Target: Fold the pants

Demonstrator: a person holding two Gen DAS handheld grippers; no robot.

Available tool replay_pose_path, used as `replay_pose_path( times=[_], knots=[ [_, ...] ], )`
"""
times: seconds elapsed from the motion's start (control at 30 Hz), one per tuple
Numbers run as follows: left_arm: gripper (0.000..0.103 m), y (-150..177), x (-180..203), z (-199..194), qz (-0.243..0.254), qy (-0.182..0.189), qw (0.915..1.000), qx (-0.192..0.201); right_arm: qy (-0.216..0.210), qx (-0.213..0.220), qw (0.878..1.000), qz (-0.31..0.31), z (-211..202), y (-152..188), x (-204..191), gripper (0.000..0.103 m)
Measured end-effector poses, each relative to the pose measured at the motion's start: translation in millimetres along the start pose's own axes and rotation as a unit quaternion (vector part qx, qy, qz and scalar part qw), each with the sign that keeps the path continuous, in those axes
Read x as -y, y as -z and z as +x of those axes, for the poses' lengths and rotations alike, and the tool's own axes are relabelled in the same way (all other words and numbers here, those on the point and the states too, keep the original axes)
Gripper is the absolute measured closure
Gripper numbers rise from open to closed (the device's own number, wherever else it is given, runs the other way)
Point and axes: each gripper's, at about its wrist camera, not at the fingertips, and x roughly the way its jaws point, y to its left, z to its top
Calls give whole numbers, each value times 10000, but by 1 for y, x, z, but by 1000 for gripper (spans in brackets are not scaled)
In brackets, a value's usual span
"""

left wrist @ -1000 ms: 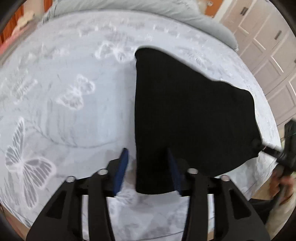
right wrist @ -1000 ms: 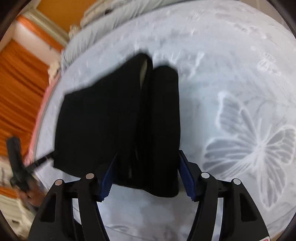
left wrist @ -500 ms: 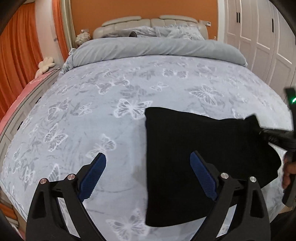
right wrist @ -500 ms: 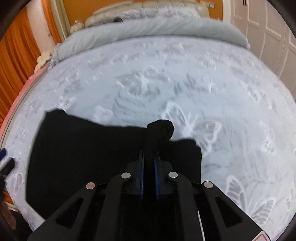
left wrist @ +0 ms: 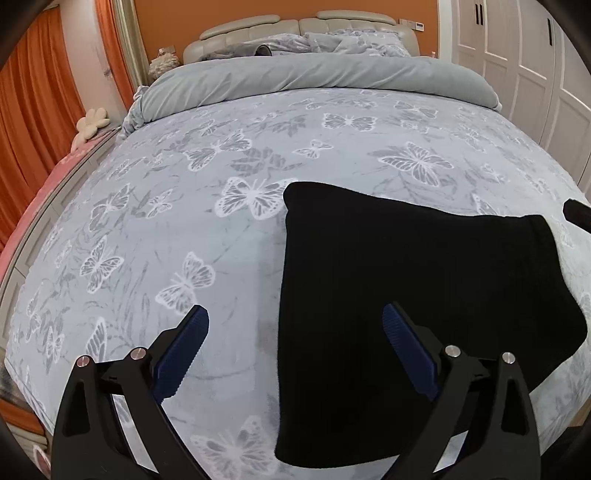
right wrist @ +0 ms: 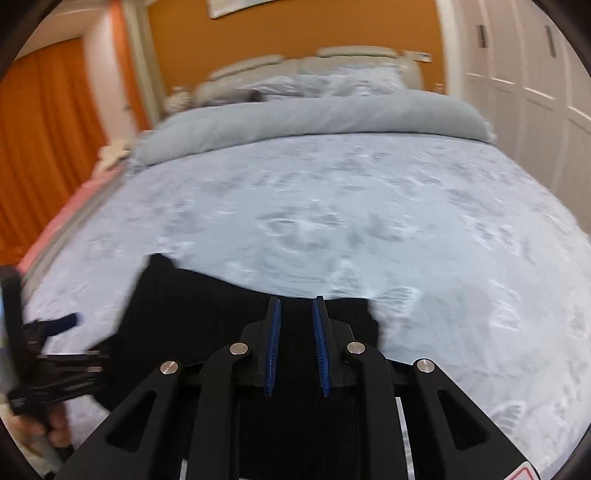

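The black pants (left wrist: 424, 314) lie folded on the butterfly-print bed cover (left wrist: 221, 258), filling the lower right of the left wrist view, their left edge running straight down to the bottom of the frame and their far edge sloping from the centre toward the right. The left gripper (left wrist: 295, 334) hangs above the near end of the bed with its blue-padded fingers (left wrist: 181, 347) spread wide and opening a little more; nothing is pinched between them, the left pad standing over bare cover and the right pad over the dark cloth. In the right wrist view, which is blurred, the right gripper (right wrist: 296, 332) sits at the bottom centre with its fingers (right wrist: 273, 343) narrow and parting; black cloth shows through the slim gap behind them, but the pads do not press on it. The pants (right wrist: 207, 306) spread from there toward the left of that frame, and the other gripper (right wrist: 55, 354) appears at the lower left edge, held by a hand (right wrist: 51, 430). At the top of both views lie a rolled grey duvet (left wrist: 314, 79), pillows and a padded headboard (left wrist: 295, 27), with an orange curtain (left wrist: 33, 99) at the left and white cupboard doors (left wrist: 524, 62) at the right.
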Motion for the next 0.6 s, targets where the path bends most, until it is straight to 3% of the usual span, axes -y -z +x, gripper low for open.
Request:
replay_pose_path(
  times=[0.07,0.13,0.23,0.33,0.47,0.6],
  knots=[
    [10,1,2,3,50,-55,10000,-23,8,-553,9984,88,26,4,-1,88],
    [10,3,5,6,116,-74,9999,-89,663,-1389,9879,168,69,15,15,91],
    [10,5,4,5,142,-80,9998,-74,597,-1207,9896,514,56,11,24,92],
    [10,4,0,3,69,-34,9999,-73,369,-786,9961,132,21,9,10,91],
    [10,4,-3,4,10,-36,9999,-96,426,-1153,9924,46,13,32,10,81],
    [10,5,-4,4,22,-69,9999,-113,447,-1360,9897,-68,12,50,17,63]
  ],
)
